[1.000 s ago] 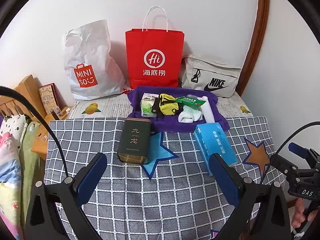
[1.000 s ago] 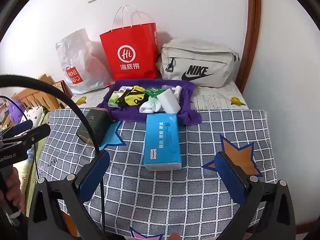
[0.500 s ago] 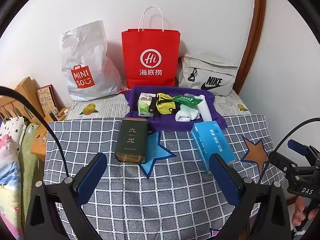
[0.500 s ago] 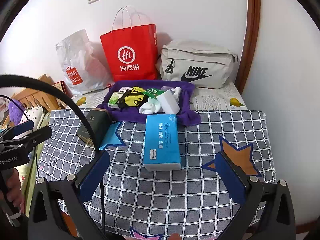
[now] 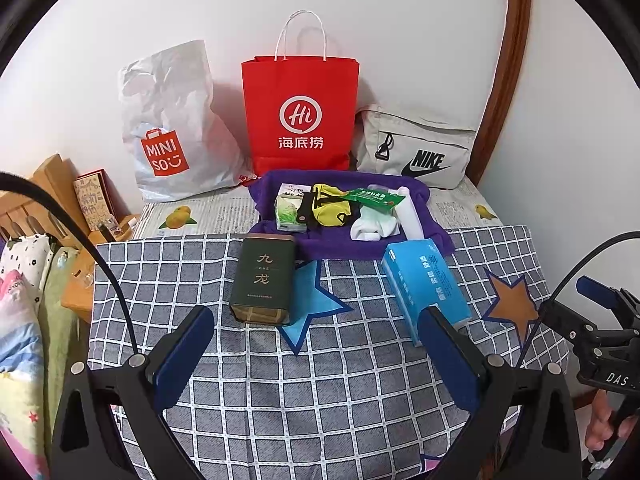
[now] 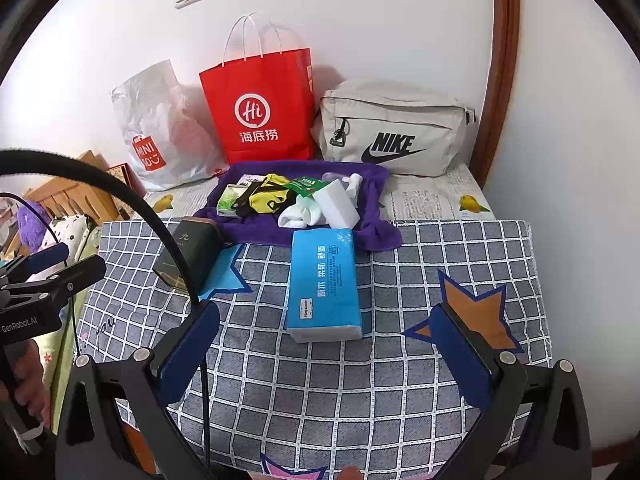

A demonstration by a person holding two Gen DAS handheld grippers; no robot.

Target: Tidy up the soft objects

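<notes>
A purple towel (image 5: 344, 246) (image 6: 256, 226) lies at the table's back with a small tissue pack (image 5: 289, 208), a yellow and black pouch (image 5: 329, 210) (image 6: 266, 200), white socks (image 5: 374, 226) (image 6: 302, 214), a green packet (image 5: 374, 199) and a white block (image 6: 336, 204) on it. A blue tissue pack (image 5: 426, 284) (image 6: 324, 284) and a dark green tin (image 5: 264, 280) (image 6: 190, 252) lie on the checked cloth in front. My left gripper (image 5: 316, 354) and right gripper (image 6: 326, 356) are both open and empty, held above the near part of the cloth.
A white Miniso bag (image 5: 172, 124), a red paper bag (image 5: 300, 112) and a grey Nike bag (image 5: 416, 148) stand against the wall. A wooden rack (image 5: 44, 196) and bedding (image 5: 20, 300) are at the left. The table's right edge (image 6: 538, 288) is near the wall.
The left wrist view has shifted slightly: the objects sit a little lower and left in frame. The right gripper has barely moved. Both stay open.
</notes>
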